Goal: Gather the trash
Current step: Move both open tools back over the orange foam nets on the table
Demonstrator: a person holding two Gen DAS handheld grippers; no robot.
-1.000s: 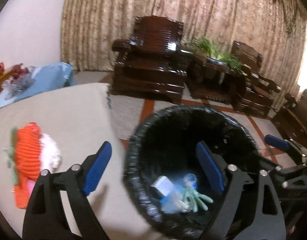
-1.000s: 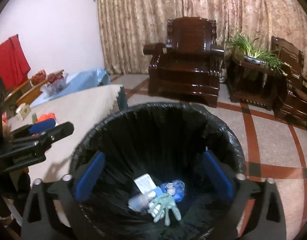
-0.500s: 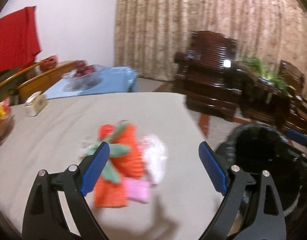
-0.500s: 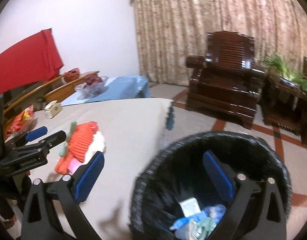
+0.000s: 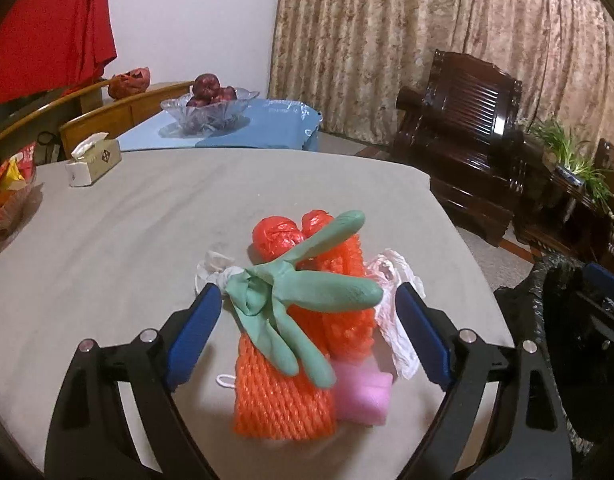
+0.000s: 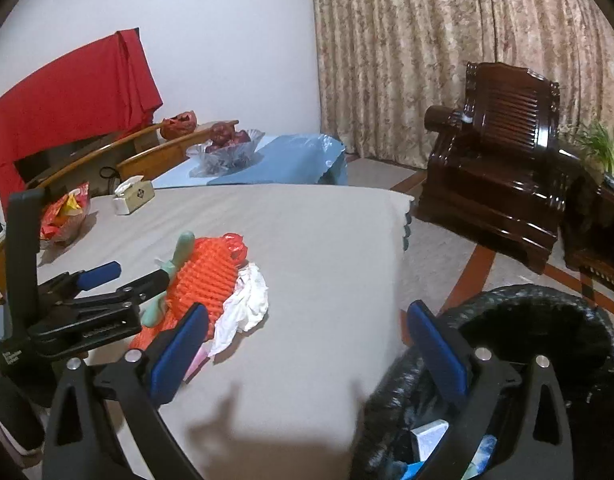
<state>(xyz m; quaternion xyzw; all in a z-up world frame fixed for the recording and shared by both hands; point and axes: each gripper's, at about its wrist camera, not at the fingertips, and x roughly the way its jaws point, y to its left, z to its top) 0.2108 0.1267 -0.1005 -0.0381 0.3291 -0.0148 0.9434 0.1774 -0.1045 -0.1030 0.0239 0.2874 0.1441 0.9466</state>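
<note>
Left wrist view shows the left claw (image 5: 303, 332) wide and empty around the green glove (image 5: 303, 284) lying on orange netting (image 5: 283, 396) at centre, still uncollected, while some trash already lies in the bin (image 6: 547, 308).

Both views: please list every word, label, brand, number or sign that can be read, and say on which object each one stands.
Nothing can be read for certain.
Left gripper: small white lettering on its black body, too small to read.
Tissue box: a dark diamond emblem on its side, no legible words.
Red snack bags: some print, blurred.
Pink block, green glove and trash bin: no text visible.
</note>
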